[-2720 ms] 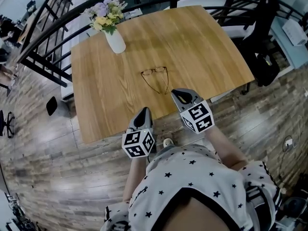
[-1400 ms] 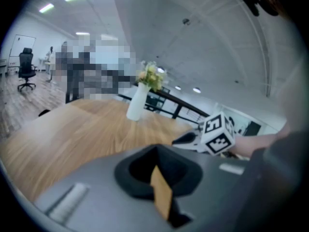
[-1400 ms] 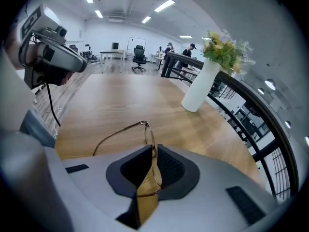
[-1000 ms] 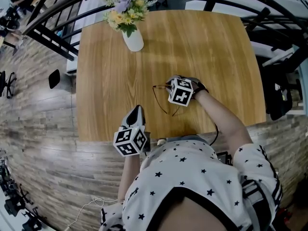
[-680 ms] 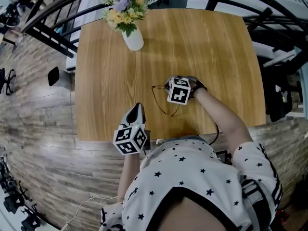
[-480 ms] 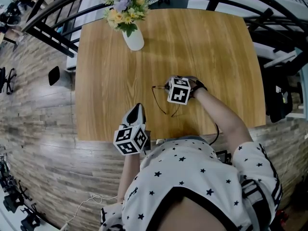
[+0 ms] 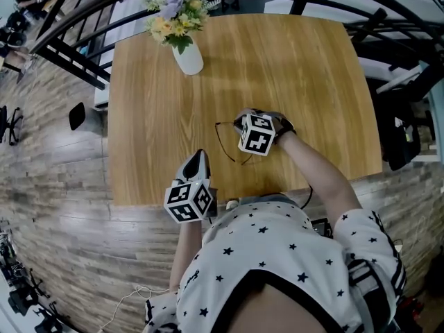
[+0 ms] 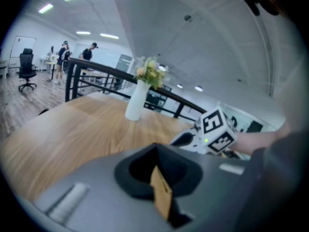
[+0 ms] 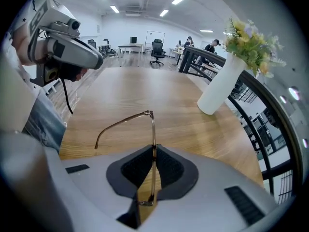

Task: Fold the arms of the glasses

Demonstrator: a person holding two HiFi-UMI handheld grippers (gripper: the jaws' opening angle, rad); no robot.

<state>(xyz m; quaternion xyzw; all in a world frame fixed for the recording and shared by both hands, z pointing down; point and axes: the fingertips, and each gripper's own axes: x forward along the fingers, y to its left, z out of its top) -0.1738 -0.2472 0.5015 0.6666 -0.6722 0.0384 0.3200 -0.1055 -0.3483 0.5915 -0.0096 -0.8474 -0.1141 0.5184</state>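
Contact is made: the right gripper (image 7: 241,122) has moved from the near edge of the light wooden table (image 7: 152,116) to the thin brown wire-framed glasses (image 9: 151,124) near its middle. Its fingers pinch the front frame. One arm projects unfolded, so folding can begin. The left gripper (image 7: 197,159) hovers at the near edge, fingers pressed together, empty. The white flower vase (image 7: 187,57) stands well apart, leaving open room.

Up at the far left corner of the table (image 7: 312,68), the vase (image 7: 187,57); down near the middle, the glasses (image 9: 153,129), nipped in the right gripper (image 7: 241,122); back at the near edge, left of them and well apart, the left gripper (image 7: 199,157).
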